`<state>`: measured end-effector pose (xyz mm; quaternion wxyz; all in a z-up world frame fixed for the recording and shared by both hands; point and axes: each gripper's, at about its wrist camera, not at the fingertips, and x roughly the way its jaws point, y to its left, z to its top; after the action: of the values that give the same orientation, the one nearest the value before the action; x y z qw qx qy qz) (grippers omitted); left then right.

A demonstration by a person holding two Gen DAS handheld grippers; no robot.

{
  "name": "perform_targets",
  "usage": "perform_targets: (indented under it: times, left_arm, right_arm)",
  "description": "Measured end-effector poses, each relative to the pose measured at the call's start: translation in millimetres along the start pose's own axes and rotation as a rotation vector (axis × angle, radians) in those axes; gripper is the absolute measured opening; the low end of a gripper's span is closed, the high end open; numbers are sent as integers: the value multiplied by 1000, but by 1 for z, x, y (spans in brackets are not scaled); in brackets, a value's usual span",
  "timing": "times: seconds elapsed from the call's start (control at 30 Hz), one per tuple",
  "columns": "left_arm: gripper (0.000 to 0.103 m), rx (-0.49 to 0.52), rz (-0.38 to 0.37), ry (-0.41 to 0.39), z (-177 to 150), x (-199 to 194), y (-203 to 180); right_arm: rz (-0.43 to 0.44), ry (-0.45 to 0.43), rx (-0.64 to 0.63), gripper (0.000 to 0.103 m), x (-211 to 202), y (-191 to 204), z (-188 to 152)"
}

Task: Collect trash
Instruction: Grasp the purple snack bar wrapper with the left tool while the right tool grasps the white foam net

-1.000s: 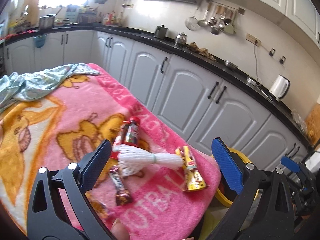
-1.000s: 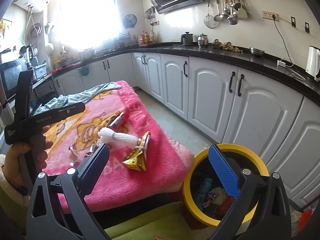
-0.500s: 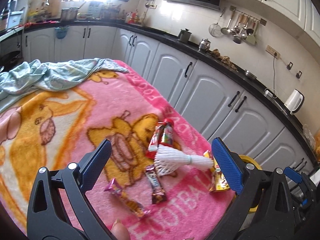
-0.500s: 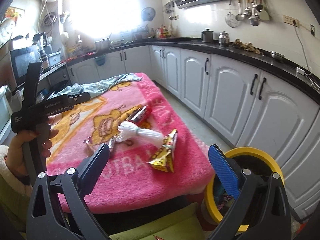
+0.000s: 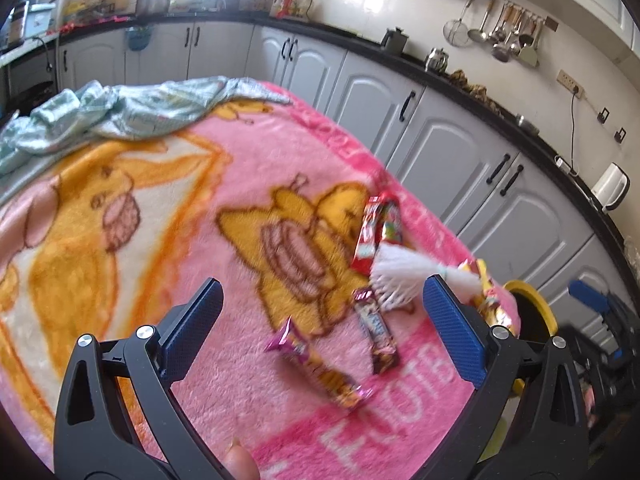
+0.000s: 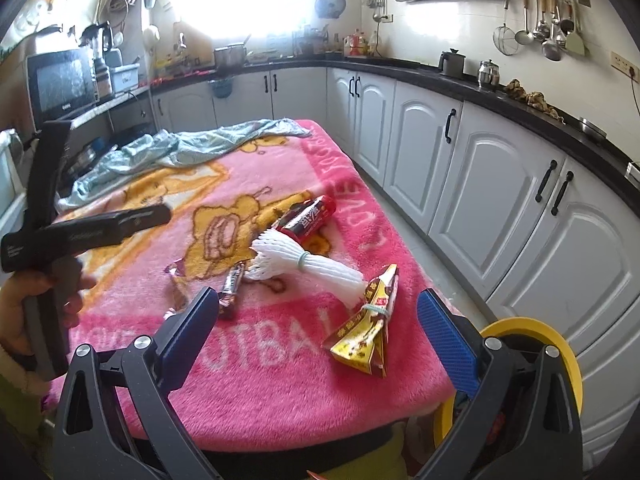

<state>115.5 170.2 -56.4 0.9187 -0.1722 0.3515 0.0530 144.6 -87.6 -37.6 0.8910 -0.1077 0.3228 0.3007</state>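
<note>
- Left tongs (image 5: 322, 334) spread wide apart, nothing between them, hovering over the pink blanket (image 5: 240, 168) that covers the desk.
- Right tongs (image 6: 318, 332) also wide apart and empty, held above the near edge of the blanket, facing the trash cluster.
- Left tongs also show at the left of the right wrist view, gripped by a hand (image 6: 24, 304).
- Trash lies loose on the blanket near its corner by the cabinets (image 6: 500, 208):
- White foam net (image 6: 304, 266), tied in the middle with a band, lying in the centre of the cluster.
- Red wrapper (image 6: 310, 218) just behind the net, touching its flared end.
- Yellow wrapper (image 6: 368, 328) at the net's narrow end, nearest the blanket edge.
- Dark candy bar wrapper (image 5: 376, 338) just beside the net's flared end.
- Pink-ended wrapper (image 5: 316, 366) a little apart from the others, between the left tongs in the left wrist view.
- Yellow-rimmed bin (image 6: 560, 344) on the floor just past the blanket corner, partly hidden behind the right tongs.
- Crumpled pale green cloth (image 6: 180, 152) at the far end of the blanket, well apart from the trash.
- Left wrist view is motion-blurred.
</note>
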Motion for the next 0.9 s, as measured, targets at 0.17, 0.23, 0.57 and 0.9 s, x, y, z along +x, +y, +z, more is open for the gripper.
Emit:
perform_targets:
  times: [0.17,0.23,0.57,0.9]
  left_arm:
    - [92,-17,-5,61,-12,12,12]
    - [92,-30,-23,82,-15,17,15]
    - [68,-102,-76,187,-32,45,16]
    - [24,-60,-35,199,-41,57,9]
  right_arm:
    - [-14,37,-31,96,27,0,6]
    - [-16,63,-54,96,39,1,8]
    - [-76,148,-247,96,92,14,10]
    - [-96,246,-367,80,151,19,11]
